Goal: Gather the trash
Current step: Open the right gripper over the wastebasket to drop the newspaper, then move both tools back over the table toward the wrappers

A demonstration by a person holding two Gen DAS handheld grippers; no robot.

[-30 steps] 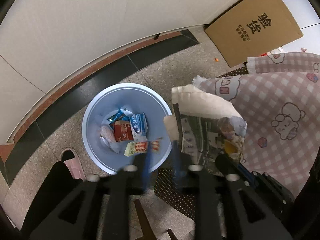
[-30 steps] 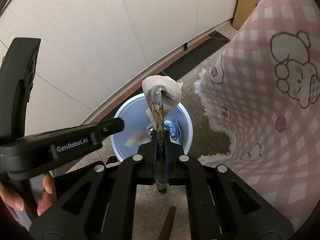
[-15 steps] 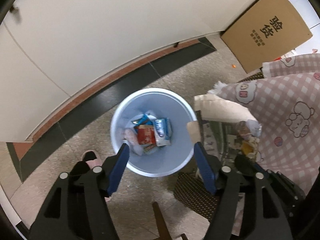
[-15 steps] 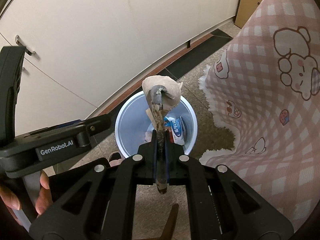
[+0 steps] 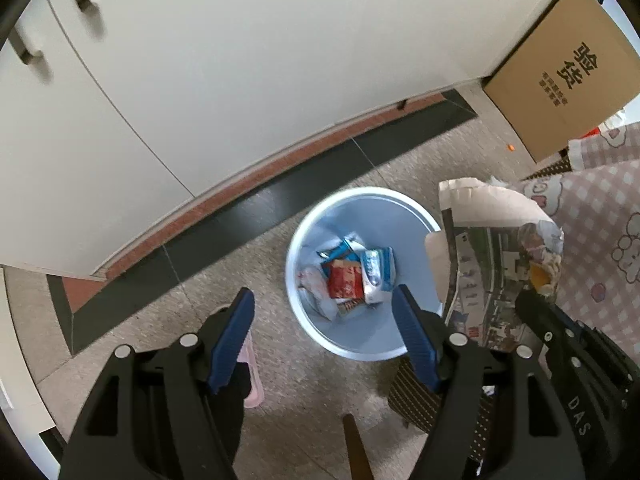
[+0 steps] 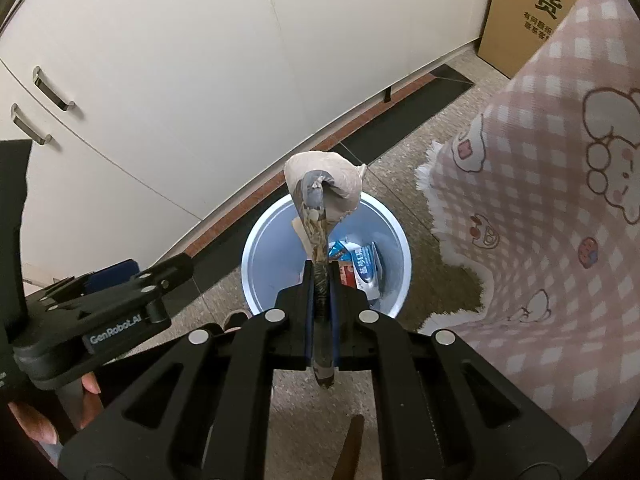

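A light blue bin [image 5: 360, 208] stands on the stone floor with several snack wrappers [image 5: 346, 276] in its bottom. My left gripper [image 5: 323, 299] hovers over the bin's near-left rim; its blue-padded jaws are opening and hold nothing. My right gripper [image 6: 320, 276] is shut on a folded, crumpled newspaper [image 6: 324, 188], which sticks up over the bin [image 6: 264, 240]. In the left wrist view that newspaper [image 5: 492, 248] hangs just right of the bin. A hand [image 6: 88, 392] grips the left tool's handle.
White cabinet doors [image 5: 240, 60] with a red-and-black plinth run behind the bin. A cardboard box [image 5: 560, 72] leans at the right. A pink checked cloth [image 6: 560, 200] drapes on the right. A pink slipper [image 5: 252, 376] and a dotted mat [image 5: 412, 396] lie near the bin.
The left jaws have spread wide, and the small wrapper seen at them a second ago now lies in the bin. The left view has swung left. The right gripper still pinches the newspaper.
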